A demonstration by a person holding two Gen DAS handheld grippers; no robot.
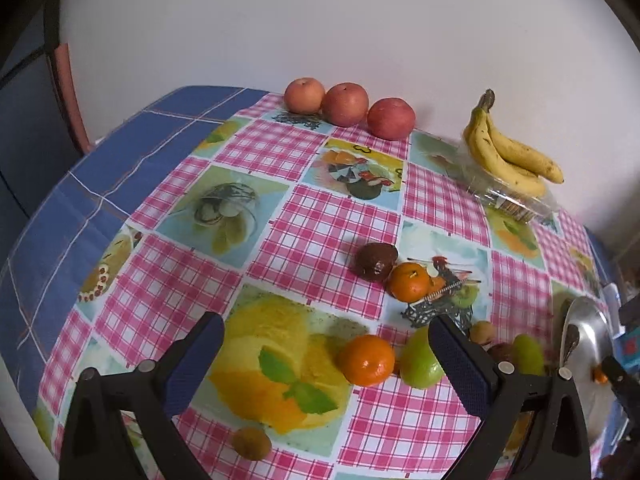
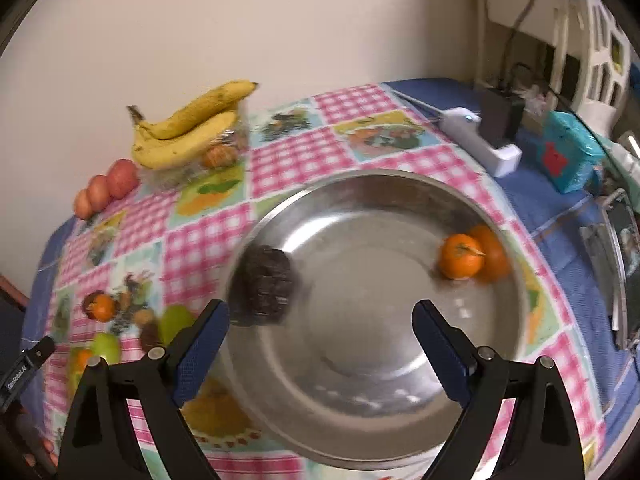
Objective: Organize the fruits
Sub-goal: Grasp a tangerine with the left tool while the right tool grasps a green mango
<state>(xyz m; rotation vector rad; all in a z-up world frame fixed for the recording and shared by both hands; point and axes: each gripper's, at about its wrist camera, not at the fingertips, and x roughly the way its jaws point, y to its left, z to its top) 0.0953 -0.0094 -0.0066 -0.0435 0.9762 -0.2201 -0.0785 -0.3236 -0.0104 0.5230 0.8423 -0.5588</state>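
Observation:
My left gripper (image 1: 326, 330) is open and empty above the tablecloth, with an orange mandarin (image 1: 366, 360) and a green fruit (image 1: 422, 360) just between and right of its fingers. A dark avocado (image 1: 375, 261) and a second mandarin (image 1: 409, 282) lie farther ahead. My right gripper (image 2: 320, 314) is open and empty over a steel bowl (image 2: 400, 432). The bowl holds a dark avocado (image 2: 266, 285) at its left and a mandarin (image 2: 460, 256) at its right.
Three red apples (image 1: 346, 104) line the wall, and bananas (image 1: 508, 152) lie on a clear plastic box. Small brown fruits (image 1: 251, 443) lie near me. A white device (image 2: 480, 140) and a teal box (image 2: 572, 158) sit at the right on the blue cloth.

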